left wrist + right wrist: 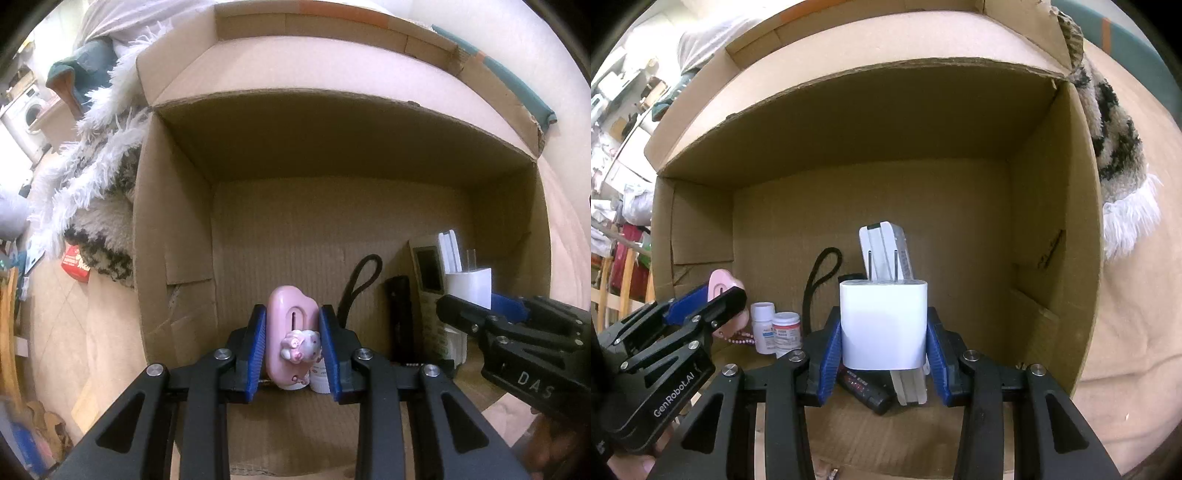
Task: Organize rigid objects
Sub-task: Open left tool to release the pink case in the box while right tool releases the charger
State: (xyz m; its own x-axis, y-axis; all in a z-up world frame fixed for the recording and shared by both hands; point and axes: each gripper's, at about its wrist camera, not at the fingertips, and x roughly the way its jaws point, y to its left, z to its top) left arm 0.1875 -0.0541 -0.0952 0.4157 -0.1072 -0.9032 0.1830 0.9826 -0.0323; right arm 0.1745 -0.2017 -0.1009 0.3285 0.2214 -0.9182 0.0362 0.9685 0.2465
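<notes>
My left gripper (292,339) is shut on a pink case with a small cat figure (291,332) and holds it inside the open cardboard box (173,236). My right gripper (882,343) is shut on a white plug charger (883,325), prongs up, inside the same box (1052,221). The right gripper shows at the right of the left wrist view (517,332). The left gripper shows at the left of the right wrist view (683,325), with the pink case (720,286) in it.
In the box lie two white pill bottles (775,330), a black device with a strap loop (864,387), a white remote (428,280) and a white flat gadget (886,247). A shaggy rug (92,206) and a red packet (75,263) lie left of the box.
</notes>
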